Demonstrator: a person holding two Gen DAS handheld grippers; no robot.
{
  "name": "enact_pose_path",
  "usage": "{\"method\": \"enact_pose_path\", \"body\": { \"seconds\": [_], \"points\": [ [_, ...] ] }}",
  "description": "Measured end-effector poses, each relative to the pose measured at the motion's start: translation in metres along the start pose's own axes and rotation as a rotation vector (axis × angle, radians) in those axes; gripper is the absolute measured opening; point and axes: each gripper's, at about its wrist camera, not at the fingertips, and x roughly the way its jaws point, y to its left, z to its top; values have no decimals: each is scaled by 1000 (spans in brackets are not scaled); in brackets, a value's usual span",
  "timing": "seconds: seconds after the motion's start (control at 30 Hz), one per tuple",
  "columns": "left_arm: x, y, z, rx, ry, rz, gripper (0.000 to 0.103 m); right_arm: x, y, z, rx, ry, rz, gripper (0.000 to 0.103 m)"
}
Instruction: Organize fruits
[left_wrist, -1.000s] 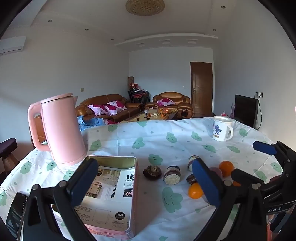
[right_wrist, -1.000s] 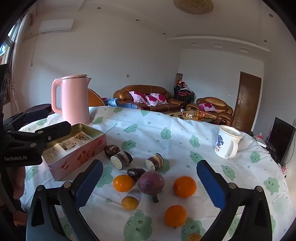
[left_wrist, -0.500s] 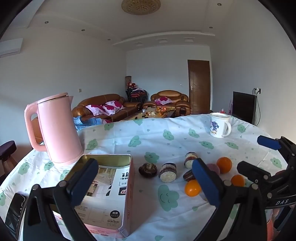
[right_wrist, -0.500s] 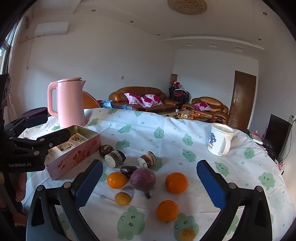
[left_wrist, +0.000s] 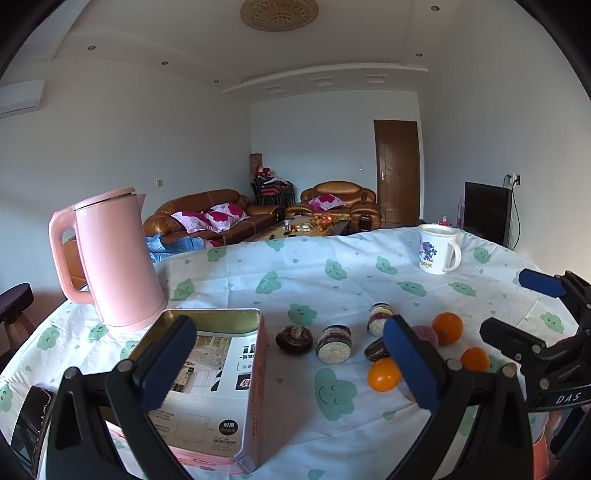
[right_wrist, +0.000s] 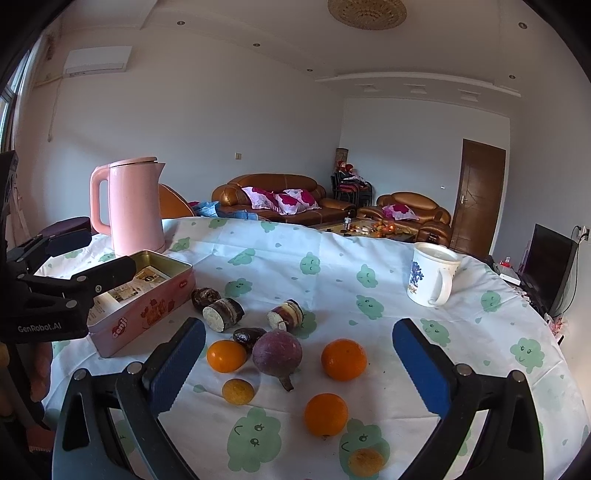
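Note:
Several fruits lie loose on the cloud-print tablecloth (right_wrist: 332, 258): oranges (right_wrist: 343, 359) (right_wrist: 226, 355) (right_wrist: 325, 414), a purple round fruit (right_wrist: 277, 353), small yellow ones (right_wrist: 238, 390), dark pieces (right_wrist: 205, 297) and cut cane-like chunks (right_wrist: 223, 314). An open pink tin (left_wrist: 225, 369) with paper inside stands to their left. My left gripper (left_wrist: 288, 362) is open and empty, above the tin's right edge. My right gripper (right_wrist: 299, 365) is open and empty, above the fruits.
A pink kettle (left_wrist: 110, 258) stands behind the tin. A white mug (right_wrist: 432, 275) stands at the far right. A dark phone-like object (left_wrist: 31, 417) lies at the table's near left edge. The right gripper's body shows in the left wrist view (left_wrist: 546, 354).
Both grippers have drawn back and risen slightly, so the table items sit a little farther off. Both stay open and empty.

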Motion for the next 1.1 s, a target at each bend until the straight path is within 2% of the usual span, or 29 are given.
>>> {"method": "enact_pose_path", "body": {
  "seconds": [1.1],
  "points": [
    [-1,1,-2,2,-5,4,103,-4,2,-4,-5,-3,-11,102]
  ]
}}
